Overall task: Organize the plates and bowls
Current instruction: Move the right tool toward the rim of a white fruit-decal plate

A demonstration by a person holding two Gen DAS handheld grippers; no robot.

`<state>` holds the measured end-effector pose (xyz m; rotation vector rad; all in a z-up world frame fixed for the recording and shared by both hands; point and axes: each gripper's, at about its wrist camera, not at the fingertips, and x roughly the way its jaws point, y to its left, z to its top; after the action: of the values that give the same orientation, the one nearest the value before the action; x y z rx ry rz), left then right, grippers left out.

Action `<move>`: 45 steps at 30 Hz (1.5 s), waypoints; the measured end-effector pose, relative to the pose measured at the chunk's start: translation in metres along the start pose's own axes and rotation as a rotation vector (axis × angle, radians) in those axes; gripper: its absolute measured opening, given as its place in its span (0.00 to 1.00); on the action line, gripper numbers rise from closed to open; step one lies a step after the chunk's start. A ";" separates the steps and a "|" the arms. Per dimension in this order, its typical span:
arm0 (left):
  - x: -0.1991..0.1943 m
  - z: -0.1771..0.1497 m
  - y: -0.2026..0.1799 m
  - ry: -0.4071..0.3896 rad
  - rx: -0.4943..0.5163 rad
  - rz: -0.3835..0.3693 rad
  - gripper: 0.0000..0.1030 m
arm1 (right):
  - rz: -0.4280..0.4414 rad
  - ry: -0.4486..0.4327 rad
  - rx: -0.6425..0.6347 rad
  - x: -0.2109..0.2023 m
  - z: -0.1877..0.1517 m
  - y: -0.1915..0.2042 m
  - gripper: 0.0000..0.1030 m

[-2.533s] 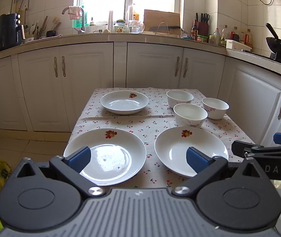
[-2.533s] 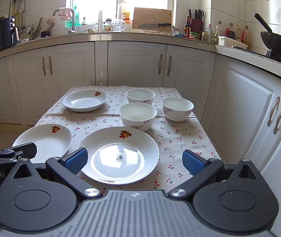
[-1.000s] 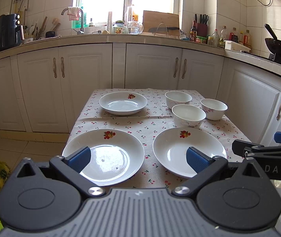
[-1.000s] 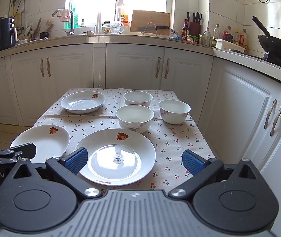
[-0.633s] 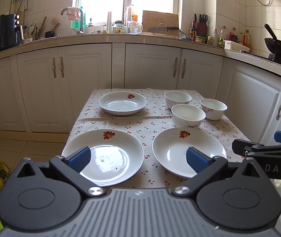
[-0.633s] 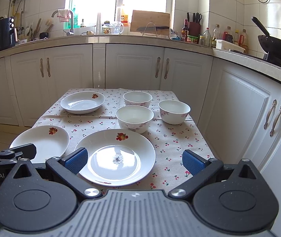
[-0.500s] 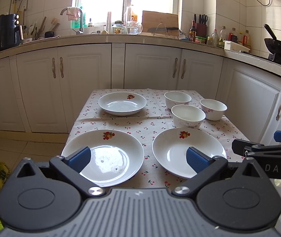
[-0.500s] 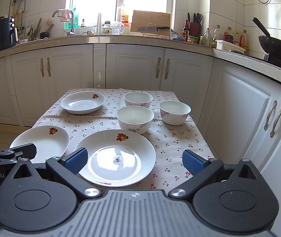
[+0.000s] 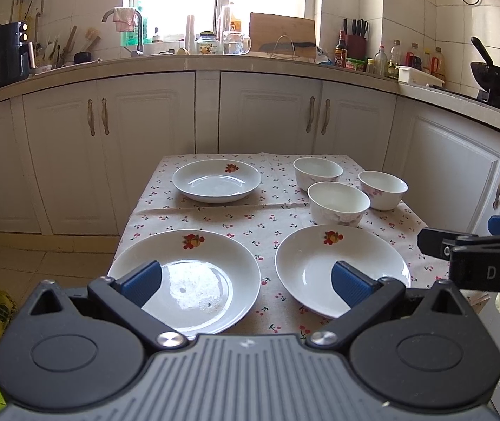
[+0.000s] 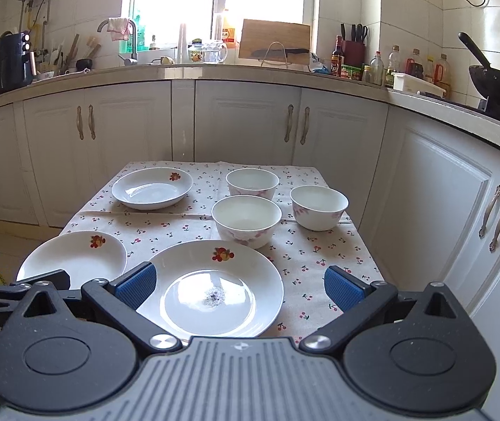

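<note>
Printed on the side of the right gripper (image 10: pixel 237 289), as the left wrist view catches it, are the letters "DAS"; the left gripper (image 9: pixel 246 284) carries "nRobot" along its side, cut off at the frame edge of the right wrist view. No other writing can be read.

Both grippers hang at the near edge of the table (image 9: pixel 260 217) with their blue-padded fingers spread wide apart, holding nothing.

On the cherry-print cloth lie three white plates with a fruit motif — the left plate (image 9: pixel 193 277) and the right plate (image 9: pixel 327 263) side by side at the table's near edge, apart from each other, and the far plate (image 9: pixel 216 180) at the far left of the table. Three white bowls (image 9: pixel 337 201) with pink flowers cluster at the table's far right, close together.

Beyond the table stand white cabinets (image 9: pixel 144 140) under a counter crowded with bottles, a knife block, a cutting board (image 9: pixel 281 33) and a black wok (image 9: pixel 499 79). Nothing lies between the grippers and the near plates.
</note>
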<state>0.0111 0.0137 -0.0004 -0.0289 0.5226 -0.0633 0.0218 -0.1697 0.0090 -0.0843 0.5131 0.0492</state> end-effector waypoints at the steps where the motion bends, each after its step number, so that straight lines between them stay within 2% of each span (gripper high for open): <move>1: 0.001 0.000 0.002 0.000 0.002 0.000 0.99 | 0.000 0.000 -0.002 0.002 0.001 0.000 1.00; 9: 0.018 0.006 0.015 0.014 0.018 0.015 0.99 | 0.012 0.027 -0.012 0.027 0.016 -0.006 1.00; 16: 0.040 0.003 0.028 0.048 0.085 0.031 0.99 | 0.115 0.075 0.088 0.057 0.034 -0.020 1.00; 21: 0.050 -0.005 0.043 0.065 0.094 0.013 0.99 | 0.162 0.104 0.131 0.079 0.041 -0.017 1.00; 23: 0.053 -0.009 0.050 0.072 0.103 0.002 0.99 | 0.179 0.097 0.108 0.084 0.041 -0.010 1.00; 26: 0.056 -0.016 0.061 0.087 0.110 -0.022 0.99 | 0.266 0.059 0.041 0.088 0.039 0.001 1.00; 30: 0.054 -0.028 0.079 0.113 0.105 -0.070 0.99 | 0.346 0.106 0.017 0.101 0.044 0.015 1.00; 38: 0.068 -0.052 0.109 0.195 0.137 -0.088 0.99 | 0.334 0.164 -0.086 0.127 0.051 0.053 1.00; 45: 0.092 -0.057 0.119 0.234 0.166 -0.133 0.99 | 0.344 0.181 -0.137 0.141 0.055 0.074 1.00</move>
<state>0.0685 0.1252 -0.1009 0.1073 0.7471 -0.2419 0.1663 -0.0874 -0.0172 -0.1340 0.7009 0.4167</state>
